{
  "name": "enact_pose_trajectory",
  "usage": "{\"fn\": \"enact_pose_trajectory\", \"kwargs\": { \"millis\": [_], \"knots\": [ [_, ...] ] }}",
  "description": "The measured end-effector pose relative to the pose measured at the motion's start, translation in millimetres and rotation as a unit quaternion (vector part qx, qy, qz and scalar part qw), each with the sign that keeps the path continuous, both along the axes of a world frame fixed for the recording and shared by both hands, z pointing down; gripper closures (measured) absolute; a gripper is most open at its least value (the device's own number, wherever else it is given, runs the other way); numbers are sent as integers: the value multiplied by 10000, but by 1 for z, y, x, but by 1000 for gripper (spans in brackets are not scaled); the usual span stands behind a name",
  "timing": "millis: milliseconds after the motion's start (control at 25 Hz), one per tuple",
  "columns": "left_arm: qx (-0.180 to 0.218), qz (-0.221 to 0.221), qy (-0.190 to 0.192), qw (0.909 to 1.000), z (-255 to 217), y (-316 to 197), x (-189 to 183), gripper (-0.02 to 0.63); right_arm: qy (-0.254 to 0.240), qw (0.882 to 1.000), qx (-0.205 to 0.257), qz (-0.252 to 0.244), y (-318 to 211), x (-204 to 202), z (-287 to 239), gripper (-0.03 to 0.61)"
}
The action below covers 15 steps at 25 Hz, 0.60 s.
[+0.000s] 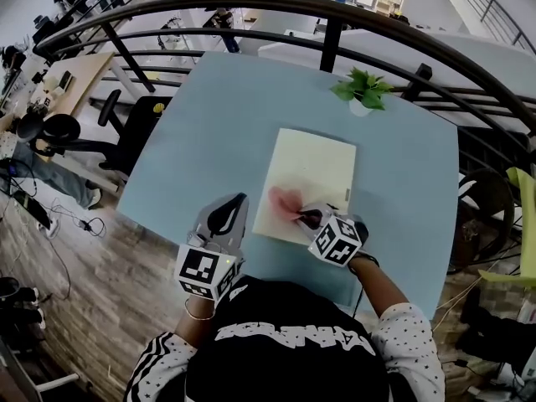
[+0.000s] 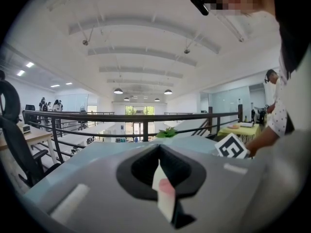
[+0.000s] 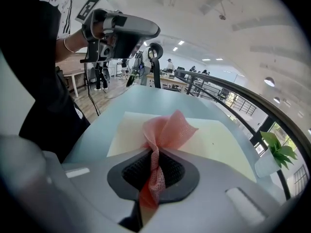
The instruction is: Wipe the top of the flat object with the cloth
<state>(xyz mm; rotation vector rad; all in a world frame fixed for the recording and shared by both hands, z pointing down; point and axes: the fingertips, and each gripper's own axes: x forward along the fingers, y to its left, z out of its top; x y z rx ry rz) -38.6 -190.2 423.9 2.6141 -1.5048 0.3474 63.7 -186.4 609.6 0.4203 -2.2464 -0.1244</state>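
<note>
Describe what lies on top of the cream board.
A pink cloth, pinched in the right gripper, rests on the near end of the board. The rest is bare; the patch under the cloth is covered.

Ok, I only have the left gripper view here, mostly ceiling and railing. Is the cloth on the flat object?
Observer: Yes. In the head view the pink cloth lies on the cream flat object, toward its near end.
Operator: Which gripper has it?
Observer: The right hand-held gripper. Its jaws are shut on a twisted end of the cloth, and the rest fans out over the flat object.
Operator: And where is my left one relative to all that?
Observer: The left hand-held gripper is off the flat object's left edge, over the blue table, near the near-left corner.
</note>
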Motion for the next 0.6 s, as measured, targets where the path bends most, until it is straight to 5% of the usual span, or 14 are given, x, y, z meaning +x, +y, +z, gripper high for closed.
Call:
{"fn": "enact_pose_trajectory", "kwargs": {
  "millis": [600],
  "knots": [
    [253,179,95,9995,-14,1,19,614,-116,9994,-229,-230,53,-5,-2,554]
  ]
}}
